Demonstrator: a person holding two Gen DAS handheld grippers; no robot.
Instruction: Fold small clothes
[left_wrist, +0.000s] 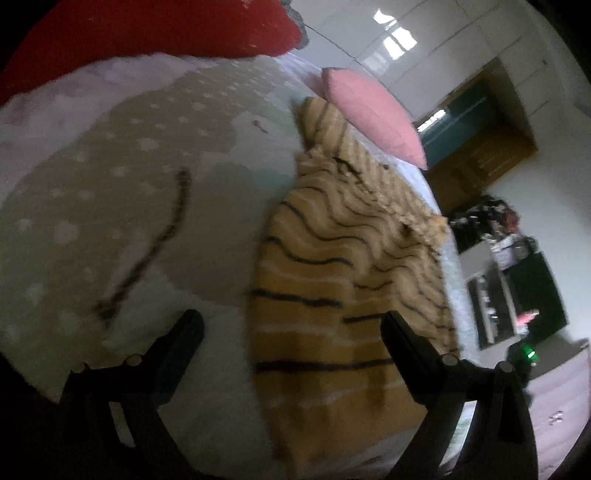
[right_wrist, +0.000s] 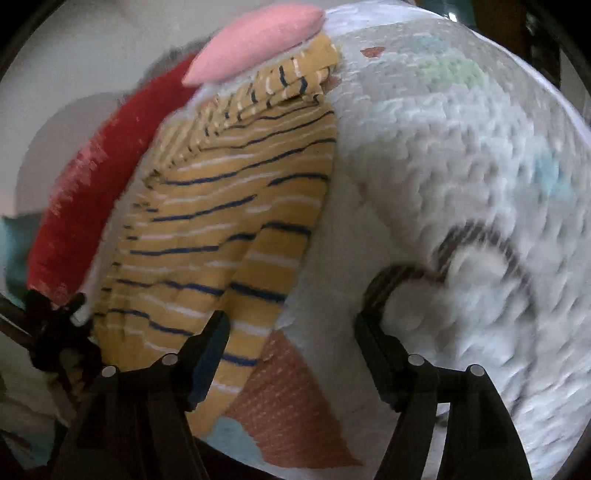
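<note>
With both grippers' fingers apart and empty, the striped garment looks soft and limp, best pinched at its hem corners.

Mustard garment with navy and white stripes, pink cushion, red pillow

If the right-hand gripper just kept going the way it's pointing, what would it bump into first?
Probably the white fluffy patterned blanket. The right gripper stands open and empty, tilted down at bare blanket just beside the mustard-yellow striped knitted garment, whose edge lies by one finger. Depth is hard to judge in this blurred view.
</note>
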